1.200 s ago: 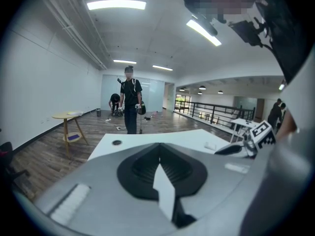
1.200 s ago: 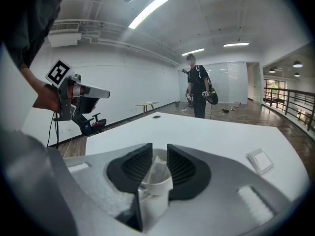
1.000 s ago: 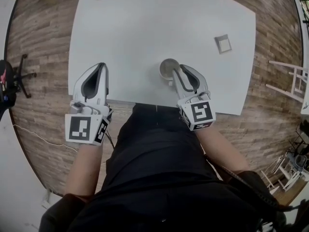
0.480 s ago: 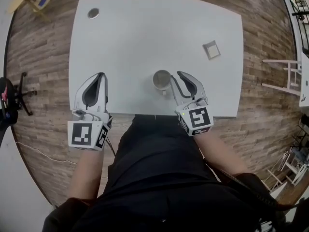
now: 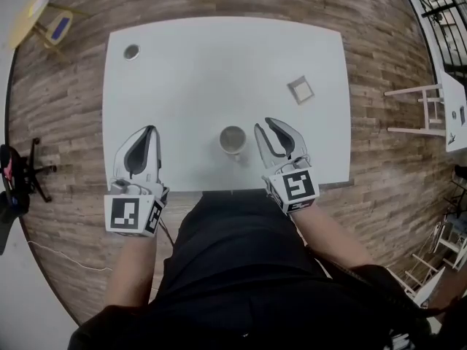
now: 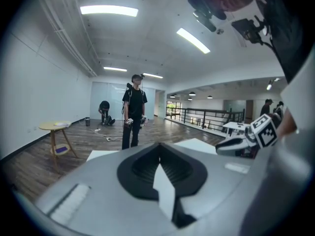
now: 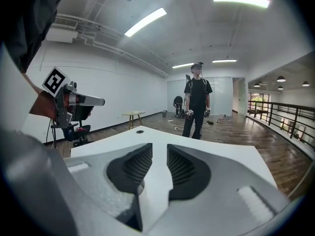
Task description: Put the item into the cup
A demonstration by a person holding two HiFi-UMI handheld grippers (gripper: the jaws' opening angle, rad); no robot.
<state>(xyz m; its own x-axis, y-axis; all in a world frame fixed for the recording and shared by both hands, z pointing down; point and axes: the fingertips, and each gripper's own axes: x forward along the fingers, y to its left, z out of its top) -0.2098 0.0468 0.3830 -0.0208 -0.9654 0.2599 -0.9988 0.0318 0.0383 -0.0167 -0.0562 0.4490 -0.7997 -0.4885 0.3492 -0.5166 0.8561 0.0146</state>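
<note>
A white cup [image 5: 233, 141] stands near the lower edge of a white desk [image 5: 211, 71], between two hand-held claws. The left claw [image 5: 148, 131], at lower left, is pressed together with nothing in it. The right claw [image 5: 264, 125], just right of the cup, is spread and empty. A small square item [image 5: 300, 90] lies flat toward the desk's upper right, well apart from the cup.

The left claw [image 5: 149, 130] points forward and slightly downward, its jaws pressed together with nothing between them. The right claw [image 5: 263, 126] sits level with it, well apart and angled a little inward, its jaws parted around an empty gap. The left forearm [image 5: 131, 265] and right forearm [image 5: 332, 232], both bare, reach out behind them.
</note>
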